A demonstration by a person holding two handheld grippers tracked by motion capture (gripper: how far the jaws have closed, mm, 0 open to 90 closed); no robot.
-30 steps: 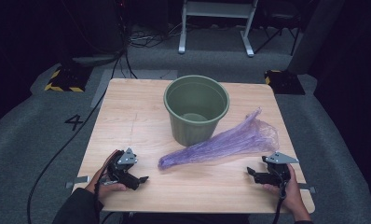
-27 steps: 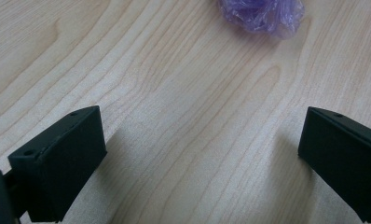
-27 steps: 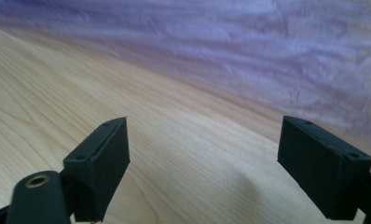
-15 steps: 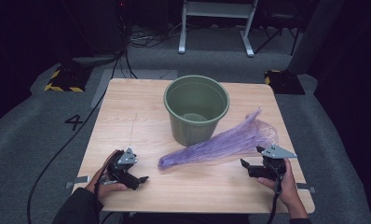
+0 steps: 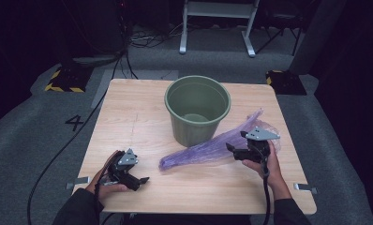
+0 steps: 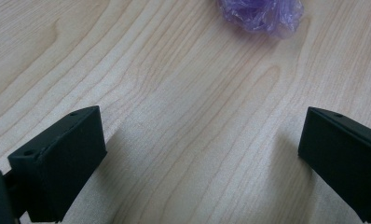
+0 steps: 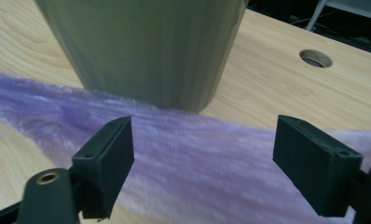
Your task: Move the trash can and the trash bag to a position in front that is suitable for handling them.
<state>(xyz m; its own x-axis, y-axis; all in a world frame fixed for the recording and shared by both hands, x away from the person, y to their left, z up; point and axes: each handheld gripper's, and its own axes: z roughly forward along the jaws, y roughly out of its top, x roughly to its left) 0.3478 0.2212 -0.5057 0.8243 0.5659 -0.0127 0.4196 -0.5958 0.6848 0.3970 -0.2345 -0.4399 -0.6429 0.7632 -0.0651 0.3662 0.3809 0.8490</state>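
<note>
A green plastic bucket (image 5: 197,108) stands upright at the middle of the wooden table (image 5: 138,108). A long crumpled purple plastic bag (image 5: 203,150) lies in front of it, stretching from centre to right. My right gripper (image 5: 231,149) hovers over the bag's right part and points left toward the bucket. In the right gripper view the bag (image 7: 197,154) lies below the wide-apart jaws, the bucket (image 7: 146,46) just beyond; the jaws have just been closing slightly, pads pressing on nothing. My left gripper (image 5: 140,180) rests open at the front left, the bag's tip (image 6: 263,14) ahead of it.
A round hole (image 7: 315,58) is cut in the tabletop beyond the bucket. On the grey floor are a yellow-and-black striped block (image 5: 63,79), a painted number 4 (image 5: 75,123), cables and a white metal stand (image 5: 217,23) at the back.
My right gripper has risen from the front right of the table and moved left and forward over the purple bag. The left gripper has stayed in place.
</note>
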